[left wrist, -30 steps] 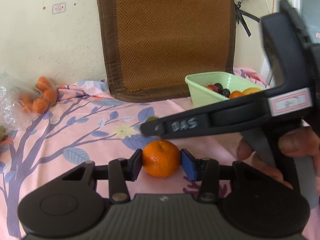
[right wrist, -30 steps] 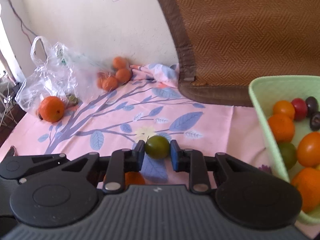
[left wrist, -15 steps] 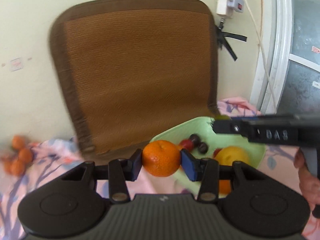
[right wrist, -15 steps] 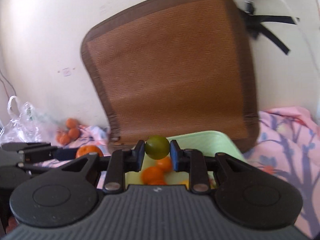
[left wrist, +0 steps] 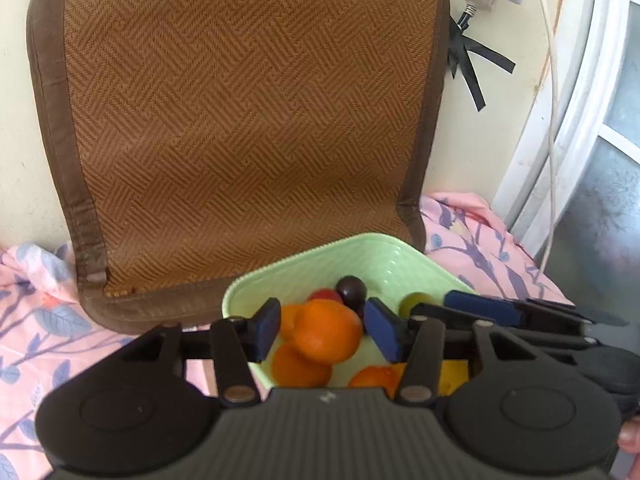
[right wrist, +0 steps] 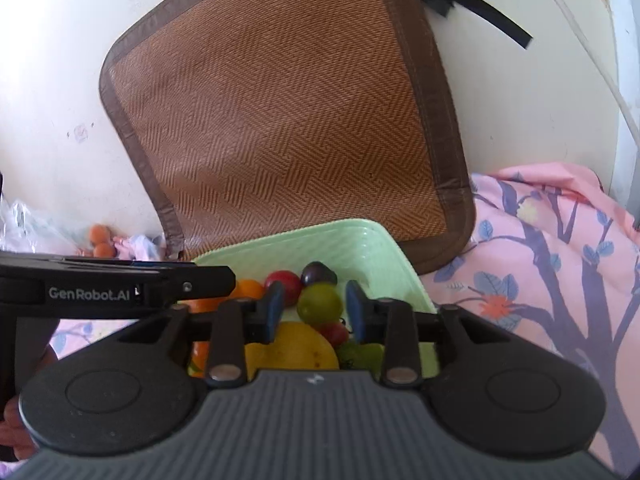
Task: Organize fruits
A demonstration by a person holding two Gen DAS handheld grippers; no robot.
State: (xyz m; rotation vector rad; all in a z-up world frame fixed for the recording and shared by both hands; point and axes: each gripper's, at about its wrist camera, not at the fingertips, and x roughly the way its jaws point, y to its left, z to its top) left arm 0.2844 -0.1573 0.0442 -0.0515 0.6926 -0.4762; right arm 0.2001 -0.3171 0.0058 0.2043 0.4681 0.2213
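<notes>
Over green tray: left gripper just opening, orange loose between pads; right gripper likewise (green fruit freed).

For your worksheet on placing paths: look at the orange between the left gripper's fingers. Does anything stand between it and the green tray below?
No barrier shows. The orange sits over the open green tray, between the left gripper's just-opened jaws. Only fruit already piled there lies beneath it.
</notes>
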